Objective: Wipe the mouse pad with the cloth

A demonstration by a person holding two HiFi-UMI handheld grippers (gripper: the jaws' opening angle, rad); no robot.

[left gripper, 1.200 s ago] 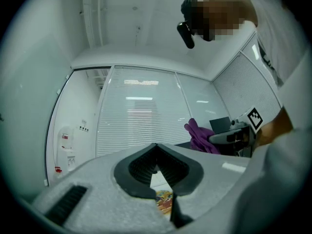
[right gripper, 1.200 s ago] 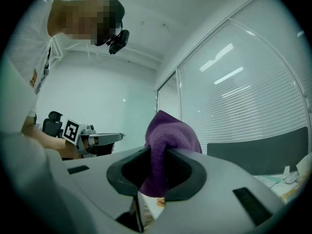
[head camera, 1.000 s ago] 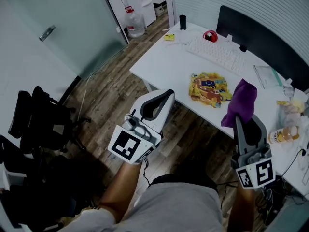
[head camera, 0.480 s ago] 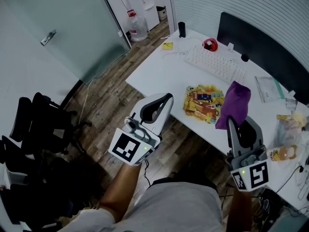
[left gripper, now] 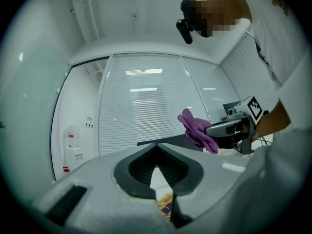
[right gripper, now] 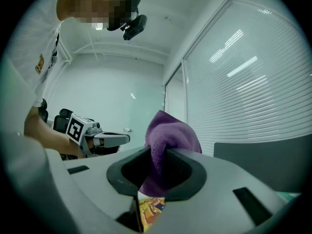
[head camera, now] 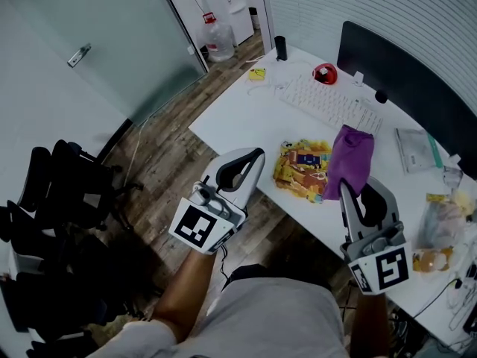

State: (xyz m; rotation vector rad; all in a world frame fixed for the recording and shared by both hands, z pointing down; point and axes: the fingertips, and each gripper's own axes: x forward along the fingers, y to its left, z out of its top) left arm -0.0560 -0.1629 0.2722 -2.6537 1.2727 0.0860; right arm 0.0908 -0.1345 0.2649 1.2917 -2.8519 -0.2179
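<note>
Below the head camera, a white desk (head camera: 238,114) stands over a wood floor (head camera: 168,159). On it, near the front edge, lies the mouse pad (head camera: 298,168), yellow with a busy print. A white keyboard (head camera: 328,99) lies behind it, and a dark monitor (head camera: 402,69) behind that. The right gripper (head camera: 345,191) reaches in from the lower right with its jaws pinching the purple cloth (head camera: 349,155). The cloth bunches up past the jaws and overlaps the pad's right edge in this view. Whether cloth and pad touch cannot be told. The left gripper (head camera: 253,156) is held off the desk's front edge, left of the pad, over the floor. Black chairs (head camera: 56,200) stand at the far left.

Along the left gripper (left gripper: 156,152), its own view shows the jaws pressed together with nothing between them. A strip of the mouse pad (left gripper: 165,204) shows through the gap below. To the right, the right gripper (left gripper: 210,129) holds the cloth (left gripper: 196,130) up before white blinds (left gripper: 141,106).

Along the right gripper (right gripper: 155,156), its own view shows the jaws clamped on the cloth (right gripper: 170,135), which stands up in a folded peak above them. A corner of the mouse pad (right gripper: 148,208) shows beneath. The left gripper (right gripper: 124,138) is at the left, well apart from the cloth.
</note>
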